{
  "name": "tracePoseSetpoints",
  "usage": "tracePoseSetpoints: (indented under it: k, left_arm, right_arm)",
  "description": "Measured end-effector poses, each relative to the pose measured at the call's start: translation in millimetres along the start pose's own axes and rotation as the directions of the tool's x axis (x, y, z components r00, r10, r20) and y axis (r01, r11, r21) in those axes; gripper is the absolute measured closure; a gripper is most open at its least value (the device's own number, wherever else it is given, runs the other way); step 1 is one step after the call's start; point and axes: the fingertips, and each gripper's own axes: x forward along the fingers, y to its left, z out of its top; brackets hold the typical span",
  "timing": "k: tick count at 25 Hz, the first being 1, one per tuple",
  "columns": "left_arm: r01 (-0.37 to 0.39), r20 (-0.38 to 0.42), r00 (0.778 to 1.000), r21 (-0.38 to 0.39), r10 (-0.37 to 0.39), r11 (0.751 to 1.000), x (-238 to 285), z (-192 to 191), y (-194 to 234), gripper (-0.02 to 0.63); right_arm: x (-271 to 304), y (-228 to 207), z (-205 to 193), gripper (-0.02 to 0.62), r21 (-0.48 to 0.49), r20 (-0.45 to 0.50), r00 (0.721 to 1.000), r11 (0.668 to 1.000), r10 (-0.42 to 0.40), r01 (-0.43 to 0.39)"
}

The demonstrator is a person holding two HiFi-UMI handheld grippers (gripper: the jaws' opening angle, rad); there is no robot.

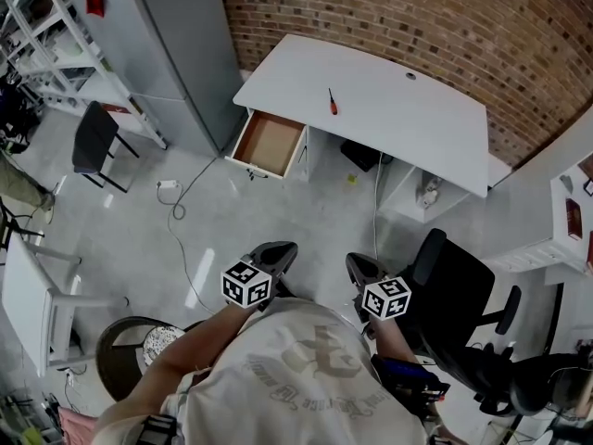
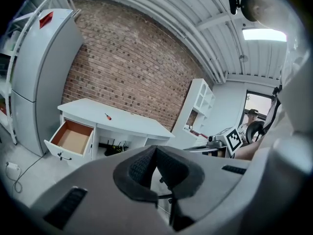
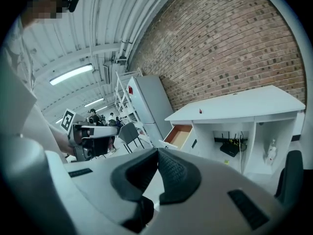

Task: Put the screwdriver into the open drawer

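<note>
A screwdriver (image 1: 330, 101) with a red handle lies on the white desk (image 1: 417, 119) by the brick wall. The wooden-bottomed drawer (image 1: 269, 144) stands pulled open at the desk's left end, with nothing in it. Both grippers are held close to the person's chest, far from the desk. My left gripper (image 1: 279, 250) and right gripper (image 1: 358, 264) each have their jaws closed together on nothing. The left gripper view shows the screwdriver (image 2: 107, 116) and drawer (image 2: 72, 137) beyond my left gripper (image 2: 155, 149). In the right gripper view, the screwdriver (image 3: 200, 111) and drawer (image 3: 179, 135) lie past my right gripper (image 3: 157, 151).
A black office chair (image 1: 460, 297) stands at the right, close to the person. A grey cabinet (image 1: 176, 44) flanks the drawer on the left. A small black chair (image 1: 95, 137), a floor cable (image 1: 181, 221) and a round stool (image 1: 125, 350) lie to the left.
</note>
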Motion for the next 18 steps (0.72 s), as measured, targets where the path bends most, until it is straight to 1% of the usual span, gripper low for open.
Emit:
tracePoseSetpoints:
  k: [2,5,12,18]
  left_arm:
    - [-0.009,0.002,1.0,-0.005,0.009,1.0,-2.3,-1.4,3.3,0.588]
    - [-0.02,0.007,1.0,-0.008,0.021,1.0,-5.8,-1.3,7.7,0.588]
    - [-0.042,0.012,0.999,-0.038,0.043,0.998,-15.0,-0.8,27.3,0.588]
    - [-0.032,0.01,0.999,-0.053,0.032,0.998,-13.9,5.7,52.4,0.588]
  right_arm:
    - [3.3,2.7,-0.2,0.572,-0.014,-0.006,1.0,1.0,0.006,-0.006]
    - [9.3,0.4,-1.1,0.572,-0.033,-0.021,1.0,0.999,-0.018,0.017]
    - [26.3,-2.9,7.7,0.572,-0.02,-0.025,0.998,0.998,-0.055,0.054]
    - [44.8,-3.6,14.9,0.572,-0.001,-0.03,0.997,0.997,-0.074,0.074]
